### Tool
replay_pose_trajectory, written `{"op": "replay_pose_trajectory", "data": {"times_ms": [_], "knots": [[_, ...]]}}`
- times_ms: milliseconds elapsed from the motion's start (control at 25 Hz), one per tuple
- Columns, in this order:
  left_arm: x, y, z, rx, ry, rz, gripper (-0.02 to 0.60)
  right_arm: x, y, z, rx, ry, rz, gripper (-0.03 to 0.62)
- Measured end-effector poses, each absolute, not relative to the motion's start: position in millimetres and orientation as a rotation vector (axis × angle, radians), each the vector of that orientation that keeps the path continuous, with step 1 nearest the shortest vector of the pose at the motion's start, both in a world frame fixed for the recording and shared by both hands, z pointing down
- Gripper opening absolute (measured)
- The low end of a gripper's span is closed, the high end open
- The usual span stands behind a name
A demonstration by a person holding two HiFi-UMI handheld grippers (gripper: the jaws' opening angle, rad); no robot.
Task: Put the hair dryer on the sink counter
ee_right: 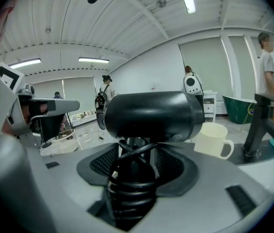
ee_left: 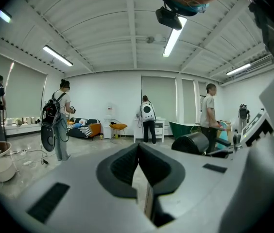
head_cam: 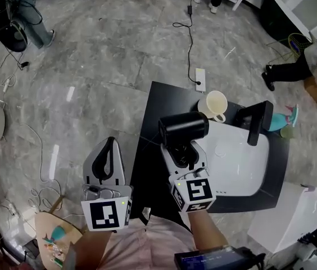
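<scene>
Grey stone floor, black counter (head_cam: 161,103) around white sink (head_cam: 259,167). Carrying step: hair dryer (head_cam: 184,127) just left of sink, corded handle clamped in right gripper (head_cam: 184,152). Left gripper (head_cam: 109,151) pinched shut, empty, farther left. Next: lower onto bare counter beside sink, release.

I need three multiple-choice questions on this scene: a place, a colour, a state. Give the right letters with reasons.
1. Where is the mug? A in the basin; B on the counter by the faucet; C on the floor.
2. The hair dryer has which colour? A white; B black; C pink.
3. The right hand-held gripper is: A open, empty; B holding the mug; C holding the hair dryer.
1 B: it stands on the counter. 2 B: its body is black. 3 C: its jaws clamp the handle.
</scene>
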State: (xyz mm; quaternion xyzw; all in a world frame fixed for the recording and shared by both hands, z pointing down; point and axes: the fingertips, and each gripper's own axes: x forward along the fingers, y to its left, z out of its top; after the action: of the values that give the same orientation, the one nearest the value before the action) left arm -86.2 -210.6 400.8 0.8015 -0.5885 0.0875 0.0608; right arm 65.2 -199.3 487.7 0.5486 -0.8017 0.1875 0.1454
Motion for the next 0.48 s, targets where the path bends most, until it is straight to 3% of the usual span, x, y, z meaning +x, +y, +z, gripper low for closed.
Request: {"op": "replay_pose_trajectory", "data": {"times_ms": [480], "knots": [[-88,-219,433,2.365,-1.769,0.341,0.009,66,-202,535,1.528,-2.260,0.639,0.242]]}}
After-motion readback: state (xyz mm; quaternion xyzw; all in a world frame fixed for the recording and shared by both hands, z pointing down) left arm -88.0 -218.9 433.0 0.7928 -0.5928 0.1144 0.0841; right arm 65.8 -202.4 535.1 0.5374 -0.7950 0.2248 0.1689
